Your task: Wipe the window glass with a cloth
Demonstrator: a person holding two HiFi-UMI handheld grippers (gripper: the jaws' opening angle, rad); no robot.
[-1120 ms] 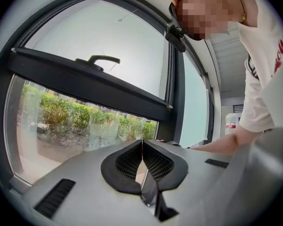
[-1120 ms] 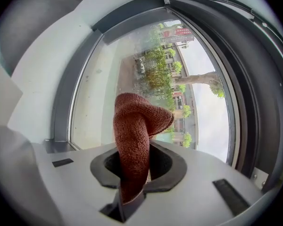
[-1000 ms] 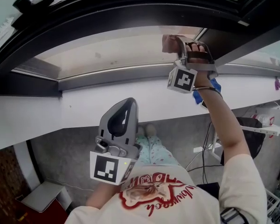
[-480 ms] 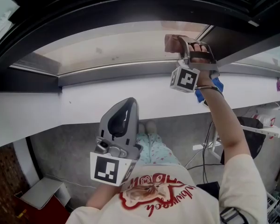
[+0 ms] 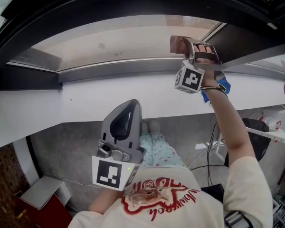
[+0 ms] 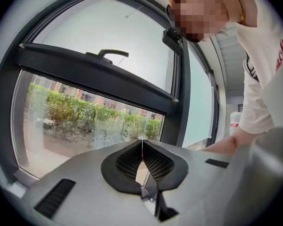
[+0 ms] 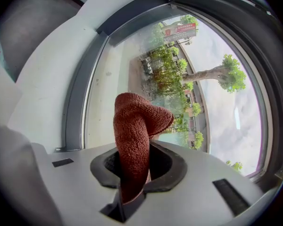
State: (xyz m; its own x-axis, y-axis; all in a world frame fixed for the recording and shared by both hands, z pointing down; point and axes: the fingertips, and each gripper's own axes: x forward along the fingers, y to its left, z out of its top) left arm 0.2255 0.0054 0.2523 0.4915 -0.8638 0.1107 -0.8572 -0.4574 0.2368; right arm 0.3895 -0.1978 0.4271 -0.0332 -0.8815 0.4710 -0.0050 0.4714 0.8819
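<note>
A rust-red knitted cloth [image 7: 134, 140] stands up from between the jaws of my right gripper [image 7: 132, 173], which is shut on it. In the head view this gripper [image 5: 192, 56] is raised to the lower window glass [image 5: 118, 37] near its right corner, with the cloth [image 5: 177, 43] against or very near the pane. Trees and buildings show through the glass [image 7: 198, 74] in the right gripper view. My left gripper [image 5: 125, 120] hangs low in front of the person's body, away from the window, jaws shut on nothing [image 6: 141, 147].
A grey metal frame rail [image 5: 118, 68] runs under the pane above a white sill [image 5: 85, 103]. A dark frame bar with a handle [image 6: 108, 55] crosses the window higher up. White shelving and cables [image 5: 270, 127] stand at the lower right.
My right gripper with the cloth has shifted slightly right and down along the glass. The left gripper has stayed where it was.
</note>
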